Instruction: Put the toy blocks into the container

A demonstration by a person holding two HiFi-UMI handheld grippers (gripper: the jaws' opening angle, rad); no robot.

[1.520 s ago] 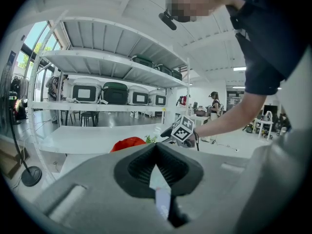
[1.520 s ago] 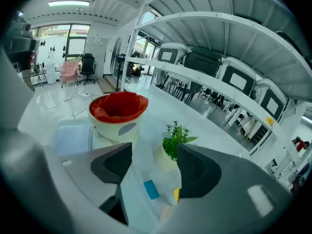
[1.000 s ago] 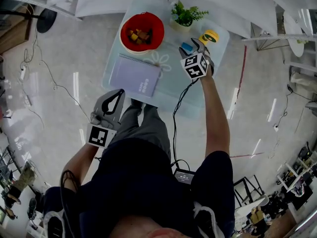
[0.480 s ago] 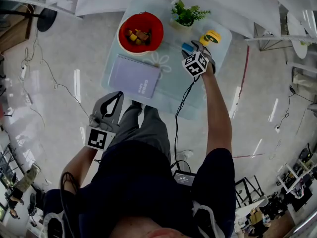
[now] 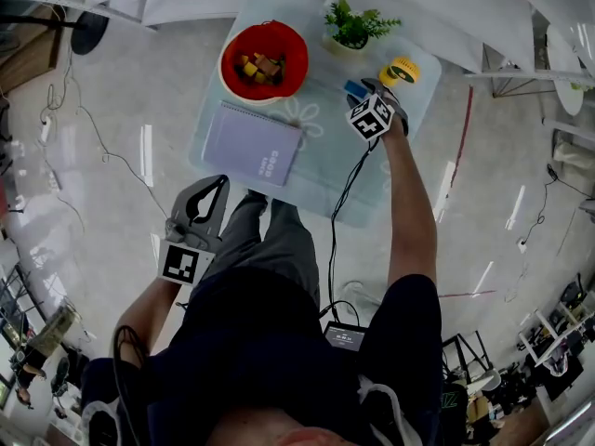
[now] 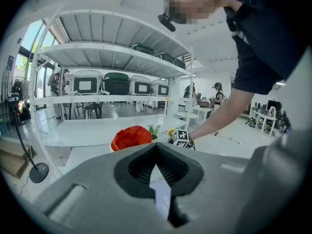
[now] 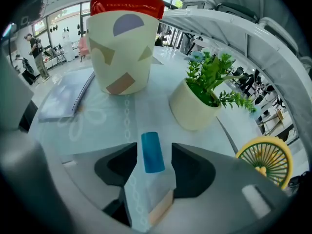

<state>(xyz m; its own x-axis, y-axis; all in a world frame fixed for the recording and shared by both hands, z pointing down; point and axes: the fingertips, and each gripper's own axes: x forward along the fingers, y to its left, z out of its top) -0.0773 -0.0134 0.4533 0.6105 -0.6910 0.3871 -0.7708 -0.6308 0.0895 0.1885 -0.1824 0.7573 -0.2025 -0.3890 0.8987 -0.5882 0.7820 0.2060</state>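
Closing on a blue cylinder block (image 7: 152,152), the right gripper (image 5: 365,89) has its jaws on either side of it – a thin gap shows on each side, so the pads are not yet pressing. The block lies on its side on the pale table (image 5: 325,161), just in front of a small potted plant (image 7: 204,96) and near a yellow round fan-like thing (image 7: 265,159). The red-rimmed container (image 7: 122,57) stands further back and to the left, with several wooden blocks (image 5: 258,66) already inside. A spiral notebook (image 5: 253,144) lies beside it. The left gripper (image 5: 221,180) is held low, off the table by the person's leg – jaws together, nothing between them.
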